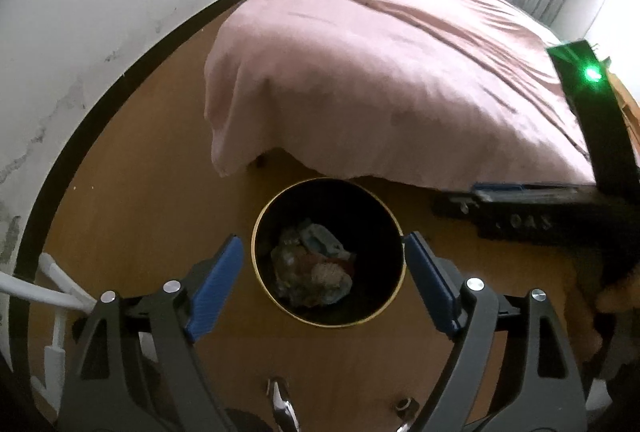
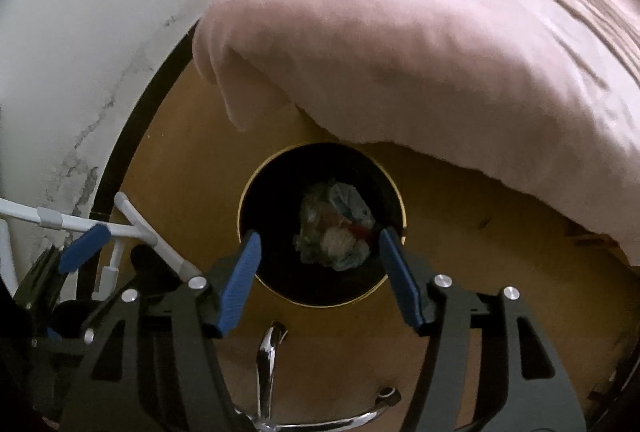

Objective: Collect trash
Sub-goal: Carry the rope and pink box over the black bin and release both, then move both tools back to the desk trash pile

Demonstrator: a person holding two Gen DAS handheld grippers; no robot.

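Observation:
A round black trash bin with a gold rim (image 1: 256,232) (image 2: 403,220) stands on the wooden floor by the foot of the bed. Crumpled trash (image 1: 316,264) (image 2: 338,230) lies at its bottom. My left gripper (image 1: 324,260) is open and empty above the bin, its blue pads (image 1: 218,288) spread on either side of the opening. My right gripper (image 2: 318,256) is also open and empty above the bin. The right gripper's body (image 1: 520,216) shows at the right of the left wrist view; a blue pad of the left one (image 2: 84,248) shows at the left of the right wrist view.
A bed with a pink cover (image 1: 380,64) (image 2: 440,44) overhangs just behind the bin. A white wall with a dark baseboard (image 1: 80,136) runs on the left. A white rack frame (image 2: 132,232) stands at lower left. Chrome chair legs (image 2: 268,352) lie below the grippers.

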